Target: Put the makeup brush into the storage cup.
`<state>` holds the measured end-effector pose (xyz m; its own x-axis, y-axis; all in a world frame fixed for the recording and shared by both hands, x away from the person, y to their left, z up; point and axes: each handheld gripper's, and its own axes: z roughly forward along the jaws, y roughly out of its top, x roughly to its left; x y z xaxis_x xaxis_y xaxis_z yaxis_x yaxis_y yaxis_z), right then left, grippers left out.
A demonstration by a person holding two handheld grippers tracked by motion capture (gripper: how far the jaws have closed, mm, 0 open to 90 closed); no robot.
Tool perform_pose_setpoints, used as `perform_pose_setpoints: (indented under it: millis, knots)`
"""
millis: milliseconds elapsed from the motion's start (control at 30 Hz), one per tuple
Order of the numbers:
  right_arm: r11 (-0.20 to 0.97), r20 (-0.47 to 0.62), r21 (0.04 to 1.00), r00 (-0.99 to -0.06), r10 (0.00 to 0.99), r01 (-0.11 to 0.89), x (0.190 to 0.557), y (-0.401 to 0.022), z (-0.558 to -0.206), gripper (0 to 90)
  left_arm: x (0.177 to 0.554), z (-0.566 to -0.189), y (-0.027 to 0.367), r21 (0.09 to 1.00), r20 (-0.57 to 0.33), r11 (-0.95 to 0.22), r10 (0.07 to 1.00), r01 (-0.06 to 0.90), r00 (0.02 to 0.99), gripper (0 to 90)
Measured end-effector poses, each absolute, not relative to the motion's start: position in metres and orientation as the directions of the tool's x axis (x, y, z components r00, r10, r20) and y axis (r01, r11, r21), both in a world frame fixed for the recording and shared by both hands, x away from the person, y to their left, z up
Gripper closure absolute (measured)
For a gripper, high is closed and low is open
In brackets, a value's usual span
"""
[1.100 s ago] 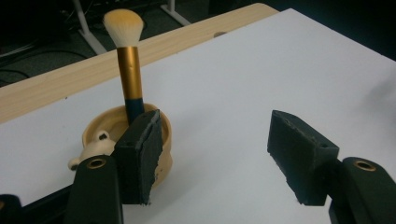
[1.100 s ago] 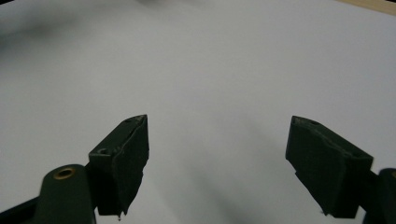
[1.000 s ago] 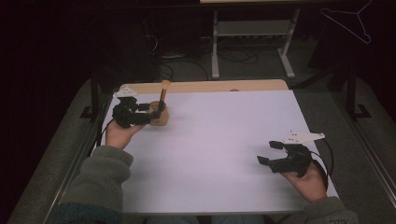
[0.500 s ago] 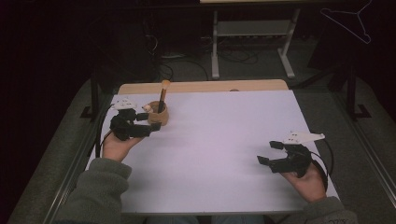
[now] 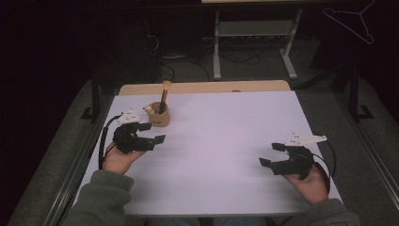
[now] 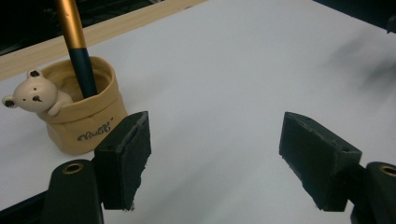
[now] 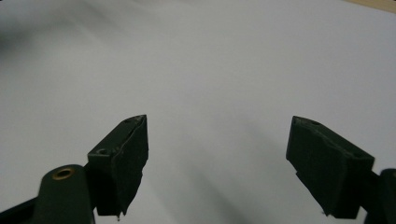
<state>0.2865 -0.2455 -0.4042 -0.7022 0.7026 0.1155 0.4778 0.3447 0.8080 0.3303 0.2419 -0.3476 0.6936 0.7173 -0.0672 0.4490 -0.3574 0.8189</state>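
Note:
A small tan holder [image 5: 159, 115] with a bear figure [image 6: 31, 96] on its rim stands at the back left of the white table. A pen with a gold top and dark lower part [image 5: 164, 94] stands upright in it. My left gripper [image 5: 151, 133] is just in front of the holder, apart from it. Its jaws have just been opening and nothing is between them. In the left gripper view the holder [image 6: 86, 122] sits up and left of the left pad [image 6: 130, 149]. My right gripper [image 5: 270, 154] rests open at the front right, over bare table [image 7: 210, 60].
The white sheet [image 5: 221, 141] covers most of the table, with a strip of wood [image 5: 202, 87] showing at its far edge. A metal stand [image 5: 254, 33] and cables lie on the dark floor beyond. A wire hanger [image 5: 350, 21] hangs at the top right.
My left gripper has drawn back from the holder toward the near side, and its jaws have spread apart. The pen stays in the holder. The right gripper has not moved.

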Motion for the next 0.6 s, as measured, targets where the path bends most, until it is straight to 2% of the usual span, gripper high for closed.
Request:
perform_pose_setpoints:
  millis: [600]
  knots:
    - [0.348, 0.11, 0.805, -0.698, 0.708, 0.48, 0.285, -0.243, -0.406, 20.0, 0.302, -0.373, 0.241, 0.791, -0.051, -0.407, 0.699, 0.456, 0.713, 21.3]
